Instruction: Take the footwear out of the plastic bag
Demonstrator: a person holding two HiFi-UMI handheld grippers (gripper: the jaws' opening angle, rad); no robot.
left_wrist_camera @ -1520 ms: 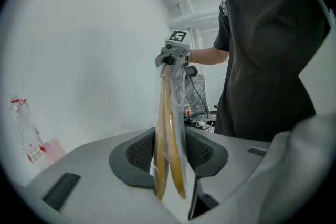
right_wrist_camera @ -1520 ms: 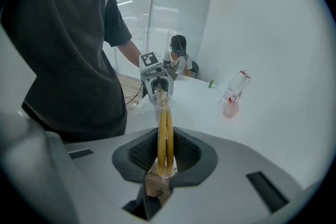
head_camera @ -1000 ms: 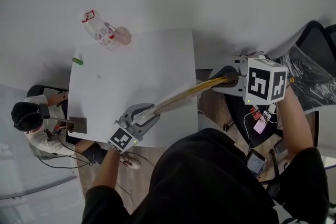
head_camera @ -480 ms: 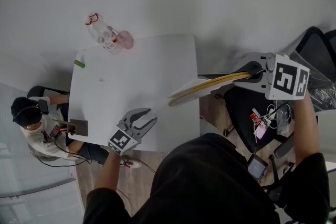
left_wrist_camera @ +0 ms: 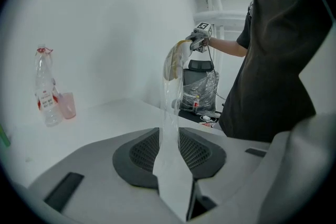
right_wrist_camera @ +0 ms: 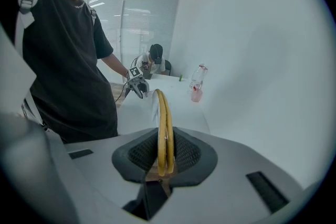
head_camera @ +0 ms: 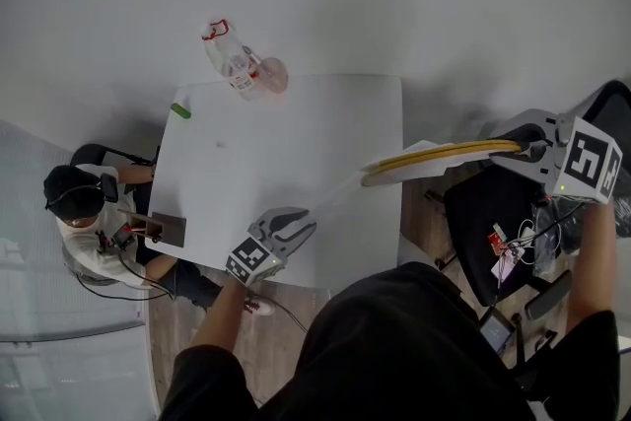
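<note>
Here, from the largest thing down:

- A white table (head_camera: 246, 163) fills the middle of the head view. Most of its top is bare.
- A seated person (head_camera: 84, 222) in a dark cap is at the table's left edge, bent over some wired gear.
- A black chair (head_camera: 478, 212) stands off the table's right edge, with cables and small devices lying on it.
- The footwear (head_camera: 444, 158) is a flat yellow pair held edge-on in the air. It spans from past the table's right edge to just over its right side, and its near end is out of the bag.
- The bag (left_wrist_camera: 170, 170) is a thin clear film pulled into a taut strip. It runs from the footwear's far end down to the table's near edge.
- The right gripper (head_camera: 532, 148) is raised beyond the table's right side and is clamped on the near end of the footwear. The yellow pair sits squarely between its pads.
- The left gripper (head_camera: 296, 227) is low over the table's near edge. Its jaws have just been closing and now pinch the bag's loose end between them.
- A clear bottle (head_camera: 230, 62) with a red cap ring stands at the table's far left corner.
- A pink cup (head_camera: 272, 74) stands just beside the bottle.
- A small green item (head_camera: 180, 110) lies at the left edge, near the bottle.
</note>
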